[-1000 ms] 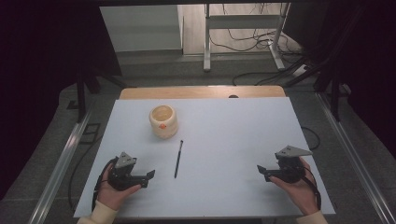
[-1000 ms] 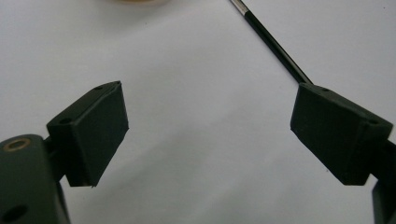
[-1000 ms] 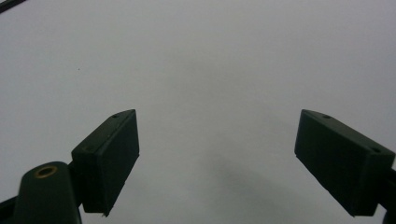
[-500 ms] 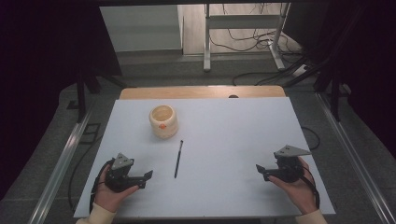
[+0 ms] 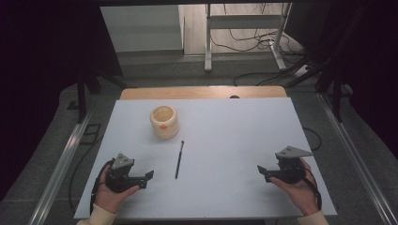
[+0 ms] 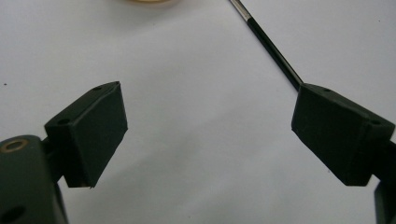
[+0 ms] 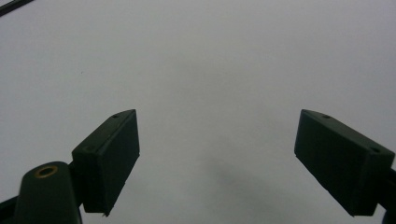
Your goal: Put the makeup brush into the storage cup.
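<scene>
A thin black pen (image 5: 179, 160) lies on the white table (image 5: 225, 136), roughly in its middle. Behind it and to the left stands a small cream cup (image 5: 164, 122) with an orange mark on its side. My left gripper (image 5: 146, 178) rests near the front left of the table, open and holding nothing, a short way left of the pen. In the left gripper view the pen (image 6: 268, 44) runs up from behind the right jaw, and the gripper (image 6: 210, 135) stands wide apart. My right gripper (image 5: 261, 172) sits at the front right, open (image 7: 215, 158) over bare table.
A wooden strip (image 5: 202, 92) edges the table's far side. Metal rails (image 5: 61, 164) run along both sides. Beyond the table stand a metal frame (image 5: 244, 28) and loose cables on the floor.
The left hand and gripper have shifted slightly back toward the front edge. The right gripper, pen and cup have stayed put.
</scene>
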A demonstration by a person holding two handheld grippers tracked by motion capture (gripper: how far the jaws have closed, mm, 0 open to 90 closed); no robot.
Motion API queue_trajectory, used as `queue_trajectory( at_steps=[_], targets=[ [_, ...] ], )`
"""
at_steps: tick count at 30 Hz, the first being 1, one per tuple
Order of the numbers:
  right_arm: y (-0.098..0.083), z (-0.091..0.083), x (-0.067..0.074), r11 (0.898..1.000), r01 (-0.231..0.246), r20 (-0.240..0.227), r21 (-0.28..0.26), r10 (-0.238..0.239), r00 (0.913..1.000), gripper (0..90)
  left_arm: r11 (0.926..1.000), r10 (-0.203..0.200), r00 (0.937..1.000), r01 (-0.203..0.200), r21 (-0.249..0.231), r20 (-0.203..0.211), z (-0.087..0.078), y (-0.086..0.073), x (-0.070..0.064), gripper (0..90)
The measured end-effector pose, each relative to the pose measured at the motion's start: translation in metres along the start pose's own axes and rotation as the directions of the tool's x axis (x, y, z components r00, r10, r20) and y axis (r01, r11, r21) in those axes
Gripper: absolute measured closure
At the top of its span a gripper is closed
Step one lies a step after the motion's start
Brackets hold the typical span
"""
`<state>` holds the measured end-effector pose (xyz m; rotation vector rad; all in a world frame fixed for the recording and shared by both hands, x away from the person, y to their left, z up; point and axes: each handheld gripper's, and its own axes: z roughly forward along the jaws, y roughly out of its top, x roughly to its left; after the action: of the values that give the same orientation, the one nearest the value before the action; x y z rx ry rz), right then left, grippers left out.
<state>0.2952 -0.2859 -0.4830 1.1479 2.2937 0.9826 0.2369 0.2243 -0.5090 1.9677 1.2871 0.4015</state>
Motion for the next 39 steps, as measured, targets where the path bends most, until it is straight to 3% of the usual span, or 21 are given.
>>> queue_trajectory(
  at_steps=[4,7,10,16,25,30,33,39],
  targets=[
    [-0.001,0.0,0.0,1.0,-0.002,0.002,0.0,0.002,1.0,14.2,0.9999,-0.006,1.0,0.006,0.014,0.005,0.002,0.002,0.0,10.6],
    [-0.001,0.0,-0.001,1.0,-0.001,0.001,0.0,0.001,1.0,14.2,0.9987,-0.021,0.9992,0.019,0.046,0.033,0.004,0.006,-0.001,10.8],
    [-0.001,0.0,-0.001,1.0,-0.001,0.002,0.0,0.001,1.0,14.1,0.9979,-0.007,0.9995,0.005,0.064,0.031,0.005,0.009,-0.004,11.2],
    [-0.001,-0.001,-0.001,1.0,0.0,0.003,0.0,0.0,1.0,14.1,0.9986,0.019,0.9997,-0.02,0.048,0.016,0.001,0.018,-0.008,17.3],
    [-0.002,0.0,0.0,1.0,-0.001,0.004,0.004,0.001,1.0,14.0,0.9975,0.051,0.9986,-0.051,0.048,0.017,0.005,0.032,-0.016,18.4],
    [-0.003,0.001,0.0,1.0,-0.003,0.007,0.008,0.003,1.0,13.9,0.9967,0.046,0.9986,-0.047,0.066,0.027,0.011,0.04,-0.018,19.1],
    [-0.003,0.002,0.0,1.0,-0.002,0.009,0.009,0.001,1.0,13.7,0.9959,0.018,0.9987,-0.022,0.088,0.048,0.015,0.045,-0.019,19.3],
    [-0.003,0.001,0.0,1.0,-0.001,0.006,0.007,0.001,1.0,13.6,0.9947,0.038,0.9981,-0.043,0.093,0.047,0.02,0.051,-0.023,19.4]
  ],
)
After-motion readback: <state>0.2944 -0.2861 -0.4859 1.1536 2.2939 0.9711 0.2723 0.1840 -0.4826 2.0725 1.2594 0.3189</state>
